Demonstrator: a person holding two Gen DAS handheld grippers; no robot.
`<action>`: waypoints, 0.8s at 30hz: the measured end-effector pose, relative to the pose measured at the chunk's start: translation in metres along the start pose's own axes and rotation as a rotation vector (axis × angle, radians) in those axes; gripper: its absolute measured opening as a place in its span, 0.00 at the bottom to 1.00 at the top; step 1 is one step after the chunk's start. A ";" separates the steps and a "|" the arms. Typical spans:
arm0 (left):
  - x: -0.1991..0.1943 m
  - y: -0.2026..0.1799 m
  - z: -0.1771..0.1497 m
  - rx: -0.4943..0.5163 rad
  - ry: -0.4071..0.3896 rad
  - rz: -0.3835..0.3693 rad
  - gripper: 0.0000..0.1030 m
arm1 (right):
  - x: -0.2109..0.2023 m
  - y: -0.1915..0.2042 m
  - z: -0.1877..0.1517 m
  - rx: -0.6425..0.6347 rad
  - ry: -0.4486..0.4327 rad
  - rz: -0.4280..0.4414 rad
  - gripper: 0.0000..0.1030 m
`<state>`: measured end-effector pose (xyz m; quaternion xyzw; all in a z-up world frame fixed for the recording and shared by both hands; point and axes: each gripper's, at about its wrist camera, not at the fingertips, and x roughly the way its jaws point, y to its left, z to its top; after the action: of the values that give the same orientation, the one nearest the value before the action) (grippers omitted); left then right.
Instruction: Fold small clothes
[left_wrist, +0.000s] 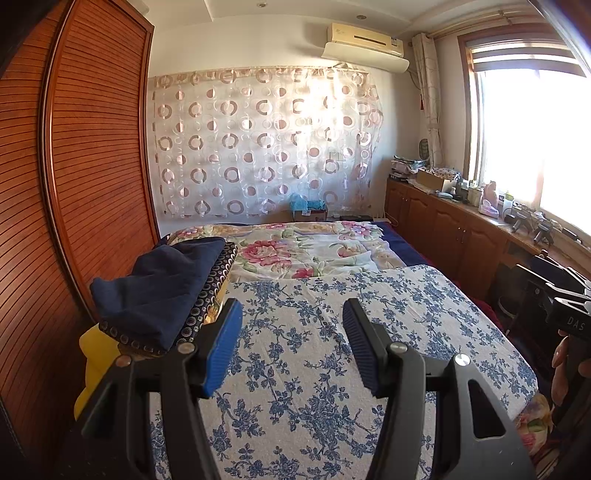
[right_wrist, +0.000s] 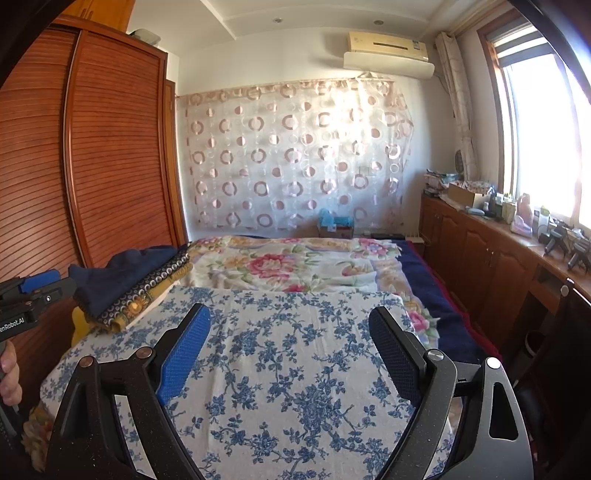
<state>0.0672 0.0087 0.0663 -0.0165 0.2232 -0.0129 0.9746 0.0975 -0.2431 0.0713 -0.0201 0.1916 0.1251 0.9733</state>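
Left wrist view: both hand-held grippers, left (left_wrist: 291, 343) and right (right_wrist: 290, 349), gape empty, and a careless reach risks toppling the stack (left_wrist: 162, 291).

Bright daylight from blown-out window (left_wrist: 535, 140) at right; sharp focus; strong fisheye bending, dark corners.

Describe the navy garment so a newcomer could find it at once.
Start at the slatted wooden wardrobe. On the bed's edge beside it sits a small stack of folded clothes; the navy garment lies on top. It is plain dark blue, unlike the ring-patterned fabric beneath it.
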 end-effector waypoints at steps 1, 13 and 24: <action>0.000 0.000 0.000 0.000 0.000 0.000 0.55 | 0.000 0.000 0.000 0.000 -0.001 0.000 0.87; 0.000 0.000 -0.001 0.001 0.000 0.001 0.55 | -0.001 0.002 0.001 -0.001 -0.003 0.000 0.87; -0.001 0.001 0.001 0.001 -0.001 0.001 0.55 | -0.003 0.003 0.002 -0.001 -0.006 0.000 0.87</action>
<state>0.0667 0.0096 0.0672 -0.0158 0.2225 -0.0124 0.9747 0.0944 -0.2409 0.0743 -0.0203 0.1888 0.1254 0.9738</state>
